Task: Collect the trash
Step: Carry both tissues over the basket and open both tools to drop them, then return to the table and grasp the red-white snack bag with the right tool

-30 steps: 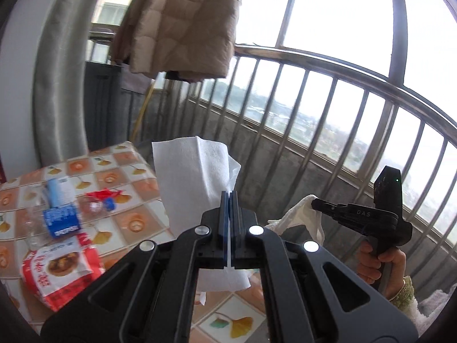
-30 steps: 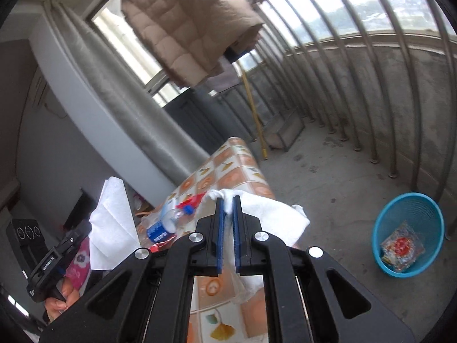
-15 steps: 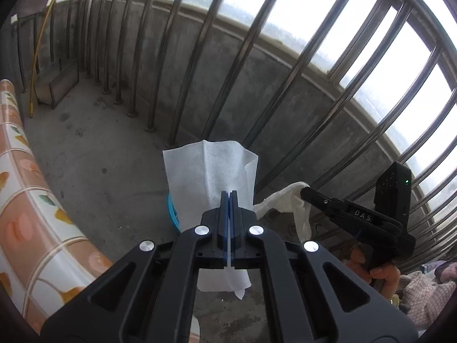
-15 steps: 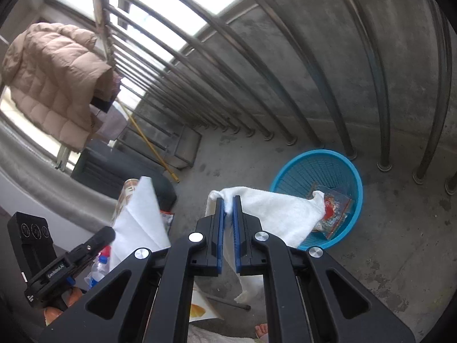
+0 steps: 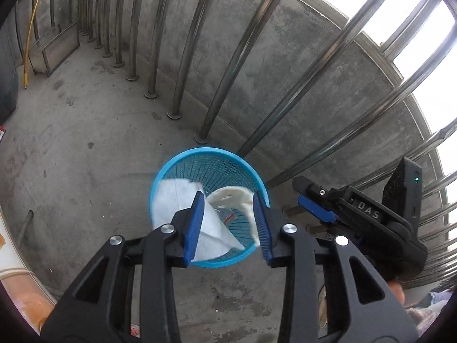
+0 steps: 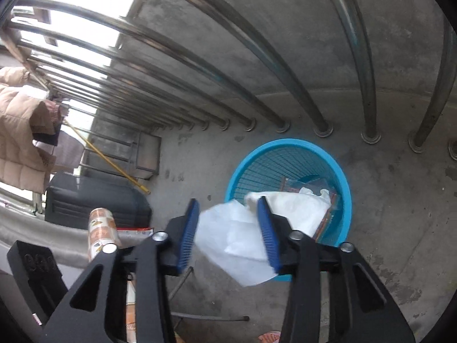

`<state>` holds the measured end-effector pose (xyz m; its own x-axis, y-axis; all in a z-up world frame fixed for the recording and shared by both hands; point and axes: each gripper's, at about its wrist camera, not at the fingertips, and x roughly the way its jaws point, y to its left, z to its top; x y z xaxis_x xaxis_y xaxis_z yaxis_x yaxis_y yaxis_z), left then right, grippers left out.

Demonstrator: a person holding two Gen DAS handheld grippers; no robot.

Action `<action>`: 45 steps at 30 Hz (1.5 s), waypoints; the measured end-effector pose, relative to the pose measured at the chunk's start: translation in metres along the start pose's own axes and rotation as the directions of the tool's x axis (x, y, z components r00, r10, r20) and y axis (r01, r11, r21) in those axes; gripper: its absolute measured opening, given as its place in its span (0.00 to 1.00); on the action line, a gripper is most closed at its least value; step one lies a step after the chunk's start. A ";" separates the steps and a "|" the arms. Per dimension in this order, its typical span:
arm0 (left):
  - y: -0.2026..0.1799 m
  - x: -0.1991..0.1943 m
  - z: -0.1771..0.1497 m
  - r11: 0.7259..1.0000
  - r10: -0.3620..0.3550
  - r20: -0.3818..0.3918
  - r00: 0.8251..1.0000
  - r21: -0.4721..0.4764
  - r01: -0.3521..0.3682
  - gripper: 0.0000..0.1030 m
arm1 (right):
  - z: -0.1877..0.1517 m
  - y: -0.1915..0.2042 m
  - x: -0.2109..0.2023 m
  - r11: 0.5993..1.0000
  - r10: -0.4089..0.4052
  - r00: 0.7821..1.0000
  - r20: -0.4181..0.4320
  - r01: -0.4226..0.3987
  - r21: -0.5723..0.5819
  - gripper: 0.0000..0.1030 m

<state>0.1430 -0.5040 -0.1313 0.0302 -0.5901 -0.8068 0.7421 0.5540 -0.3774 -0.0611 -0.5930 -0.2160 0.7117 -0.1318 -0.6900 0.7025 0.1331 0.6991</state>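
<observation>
A blue mesh waste basket (image 5: pixel 177 168) stands on the concrete floor by the railing; it also shows in the right wrist view (image 6: pixel 285 148). My left gripper (image 5: pixel 228 223) is open above it, and a flat white tissue (image 5: pixel 174 197) falls from it over the basket's near rim. My right gripper (image 6: pixel 228 228) is open too. A crumpled white tissue (image 6: pixel 297 208) drops from it into the basket, beside the flat tissue (image 6: pixel 228 234). The right gripper's body (image 5: pixel 357 208) shows at the right of the left wrist view. A red wrapper (image 6: pixel 325 223) lies in the basket.
Steel railing bars (image 5: pixel 217 85) and a low concrete wall stand right behind the basket. The tiled table's edge (image 6: pixel 100 228) is at the left, with a dark cabinet (image 6: pixel 94 203) and a hanging beige coat (image 6: pixel 20 131) beyond it.
Both grippers swung from the table to above the basket, tilted down, and opened. Both tissues have left the jaws and are falling into the basket.
</observation>
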 end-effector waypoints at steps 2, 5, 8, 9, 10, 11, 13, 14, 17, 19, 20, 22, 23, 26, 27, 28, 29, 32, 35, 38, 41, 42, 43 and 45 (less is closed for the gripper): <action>-0.003 -0.015 -0.003 1.000 -0.011 0.026 1.000 0.020 0.011 0.40 | -0.005 -0.004 -0.005 1.000 0.015 1.000 0.010 -0.015 0.002 0.48; -0.009 -0.046 -0.007 0.996 0.001 0.086 0.996 0.083 -0.008 0.44 | -0.015 -0.001 -0.019 1.000 0.002 0.999 0.037 -0.001 -0.027 0.53; -0.013 -0.084 -0.013 0.995 0.013 0.139 0.990 0.099 -0.027 0.47 | -0.028 0.007 -0.040 0.999 0.012 0.998 0.055 -0.009 -0.045 0.54; -0.012 -0.100 -0.017 0.995 0.020 0.154 0.988 0.091 -0.034 0.49 | -0.033 0.013 -0.048 0.998 0.021 0.998 0.060 -0.018 -0.056 0.55; -0.012 -0.113 -0.021 0.996 0.025 0.166 0.986 0.085 -0.040 0.49 | -0.038 0.019 -0.058 0.997 0.043 0.997 0.067 -0.038 -0.070 0.56; -0.011 -0.127 -0.025 0.996 0.031 0.177 0.984 0.079 -0.046 0.51 | -0.043 0.024 -0.066 0.994 0.074 0.995 0.070 -0.068 -0.080 0.60; -0.004 -0.160 -0.036 0.995 0.047 0.196 0.980 0.073 -0.063 0.56 | -0.055 0.029 -0.077 0.984 0.165 0.984 0.059 -0.161 -0.071 0.64; 0.000 -0.176 -0.042 0.995 0.058 0.205 0.977 0.070 -0.074 0.60 | -0.055 0.029 -0.077 0.984 0.165 0.984 0.059 -0.161 -0.071 0.65; 0.023 -0.231 -0.064 0.988 0.123 0.250 0.961 0.060 -0.142 0.65 | -0.073 0.039 -0.080 0.974 0.222 0.975 -0.009 -0.222 -0.052 0.65; 0.043 -0.270 -0.083 0.979 0.182 0.300 0.937 0.030 -0.200 0.69 | -0.086 0.056 -0.080 0.967 0.235 0.970 -0.067 -0.240 -0.080 0.65; 0.054 -0.290 -0.093 0.974 0.212 0.326 0.921 0.007 -0.227 0.71 | -0.095 0.067 -0.080 0.962 0.240 0.966 -0.097 -0.250 -0.109 0.65; 0.075 -0.327 -0.119 0.960 0.271 0.372 0.888 -0.036 -0.278 0.74 | -0.113 0.097 -0.079 0.943 0.249 0.954 -0.167 -0.278 -0.183 0.65; 0.086 -0.345 -0.132 0.948 0.309 0.389 0.868 -0.056 -0.313 0.75 | -0.123 0.114 -0.077 0.929 0.244 0.946 -0.215 -0.291 -0.227 0.65; 0.117 -0.392 -0.174 0.900 0.428 0.425 0.798 -0.125 -0.417 0.77 | -0.157 0.166 -0.068 0.870 0.215 0.917 -0.337 -0.337 -0.359 0.65; 0.129 -0.407 -0.190 0.878 0.474 0.430 0.769 -0.160 -0.451 0.78 | -0.170 0.183 -0.066 0.848 0.207 0.904 -0.373 -0.356 -0.392 0.65; 0.141 -0.421 -0.206 0.855 0.515 0.434 0.739 -0.195 -0.481 0.78 | -0.181 0.197 -0.064 0.830 0.200 0.892 -0.405 -0.374 -0.414 0.65; 0.154 -0.435 -0.218 0.836 0.547 0.432 0.717 -0.229 -0.499 0.78 | -0.195 0.213 -0.063 0.808 0.194 0.876 -0.441 -0.398 -0.435 0.65; 0.194 -0.468 -0.259 0.777 0.628 0.407 0.663 -0.366 -0.512 0.79 | -0.239 0.255 -0.053 0.751 0.181 0.825 -0.536 -0.467 -0.467 0.65; 0.241 -0.493 -0.292 0.719 0.674 0.346 0.652 -0.510 -0.472 0.79 | -0.291 0.294 -0.040 0.701 0.158 0.753 -0.639 -0.541 -0.465 0.65; 0.281 -0.505 -0.326 0.693 0.648 0.334 0.684 -0.632 -0.348 0.79 | -0.340 0.331 -0.024 0.671 0.139 0.656 -0.742 -0.613 -0.417 0.65; 0.305 -0.508 -0.345 0.676 0.623 0.335 0.707 -0.686 -0.270 0.79 | -0.380 0.366 -0.005 0.653 0.118 0.566 -0.816 -0.663 -0.366 0.65; 0.310 -0.510 -0.350 0.675 0.619 0.340 0.708 -0.691 -0.258 0.79 | -0.391 0.377 0.002 0.654 0.102 0.549 -0.829 -0.665 -0.360 0.65; 0.310 -0.507 -0.355 0.673 0.619 0.342 0.707 -0.695 -0.254 0.79 | -0.399 0.388 0.009 0.651 0.097 0.529 -0.843 -0.674 -0.348 0.65; 0.312 -0.506 -0.361 0.674 0.614 0.345 0.710 -0.697 -0.243 0.79 | -0.412 0.403 0.024 0.665 0.095 0.518 -0.850 -0.669 -0.333 0.65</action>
<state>0.1179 0.1793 -0.0048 0.7078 -0.2819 -0.6477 0.0259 0.9267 -0.3750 0.2391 -0.1374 -0.0276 0.4356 0.7794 -0.4504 -0.0088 0.5040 0.8637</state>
